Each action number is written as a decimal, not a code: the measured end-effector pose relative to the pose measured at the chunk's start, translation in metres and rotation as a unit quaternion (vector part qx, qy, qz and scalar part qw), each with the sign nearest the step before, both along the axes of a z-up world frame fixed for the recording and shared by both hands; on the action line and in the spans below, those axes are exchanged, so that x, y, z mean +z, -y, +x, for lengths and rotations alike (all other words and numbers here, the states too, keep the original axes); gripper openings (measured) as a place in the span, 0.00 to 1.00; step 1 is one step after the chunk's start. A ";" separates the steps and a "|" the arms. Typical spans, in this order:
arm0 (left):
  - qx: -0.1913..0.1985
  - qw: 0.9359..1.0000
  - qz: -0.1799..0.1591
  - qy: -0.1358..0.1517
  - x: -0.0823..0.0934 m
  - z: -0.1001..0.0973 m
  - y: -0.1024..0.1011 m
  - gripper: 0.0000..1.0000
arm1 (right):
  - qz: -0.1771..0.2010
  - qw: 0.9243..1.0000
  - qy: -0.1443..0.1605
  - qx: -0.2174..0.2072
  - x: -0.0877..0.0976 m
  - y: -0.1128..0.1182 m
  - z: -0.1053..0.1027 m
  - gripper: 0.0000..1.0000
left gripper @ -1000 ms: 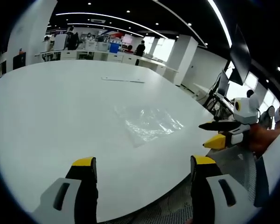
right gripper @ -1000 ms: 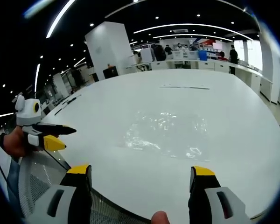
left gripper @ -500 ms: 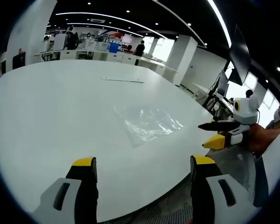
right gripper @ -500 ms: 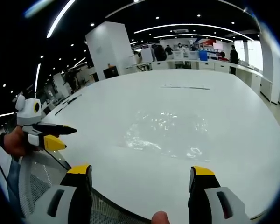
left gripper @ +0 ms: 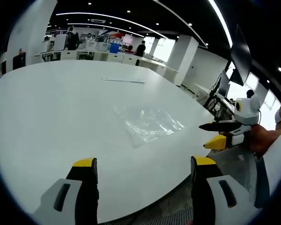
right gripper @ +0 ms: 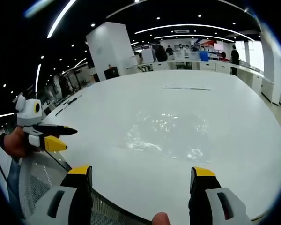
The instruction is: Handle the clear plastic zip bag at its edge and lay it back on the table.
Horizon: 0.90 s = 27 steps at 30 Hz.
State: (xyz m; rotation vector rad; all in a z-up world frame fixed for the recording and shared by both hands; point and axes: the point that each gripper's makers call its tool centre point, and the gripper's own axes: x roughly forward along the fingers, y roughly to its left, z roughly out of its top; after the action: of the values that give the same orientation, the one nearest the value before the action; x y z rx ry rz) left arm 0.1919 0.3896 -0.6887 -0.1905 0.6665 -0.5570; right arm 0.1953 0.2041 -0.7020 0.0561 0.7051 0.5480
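Desk [left gripper: 47, 112]: a broad white surface reaching far ahead of both pairs of jaws.
Zip bag [left gripper: 149, 123]: clear, crinkled plastic lying flat on the desk, ahead of the left jaws and slightly right; in the right gripper view [right gripper: 167, 132] it lies straight ahead, between the jaw lines, touched by neither.
Left gripper [left gripper: 145, 166]: yellow-tipped jaws spread wide, empty, at the desk's near edge.
Right gripper [right gripper: 143, 176]: jaws spread wide, empty, at the near edge.
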 end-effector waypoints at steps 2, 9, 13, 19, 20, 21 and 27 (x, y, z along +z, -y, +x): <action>0.000 1.000 0.000 0.000 0.000 0.000 0.000 0.81 | 0.000 1.000 0.000 0.000 0.000 0.000 0.000 0.86; 0.003 1.000 -0.001 0.001 0.000 0.002 -0.001 0.81 | -0.001 1.000 0.001 0.000 0.000 0.001 0.001 0.86; 0.004 1.000 -0.003 0.001 0.001 0.002 -0.001 0.81 | -0.002 1.000 0.001 0.000 0.000 0.001 0.002 0.86; 0.005 1.000 -0.003 0.003 0.002 0.002 -0.001 0.81 | 0.001 1.000 0.002 -0.003 0.000 0.003 0.002 0.86; 0.006 1.000 -0.003 0.003 0.003 0.002 -0.001 0.81 | 0.000 1.000 0.002 -0.001 0.000 0.002 0.002 0.86; 0.006 1.000 -0.003 0.003 0.003 0.002 -0.001 0.81 | -0.001 1.000 0.002 0.000 0.000 0.001 0.002 0.86; 0.005 1.000 -0.003 0.004 -0.001 0.003 -0.003 0.81 | -0.003 1.000 -0.001 -0.001 0.000 0.002 0.002 0.86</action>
State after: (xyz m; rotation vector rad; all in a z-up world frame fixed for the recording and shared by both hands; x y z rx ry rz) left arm 0.1954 0.3923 -0.6893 -0.1966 0.6569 -0.5492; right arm 0.1969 0.2025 -0.7019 0.0528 0.7088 0.5435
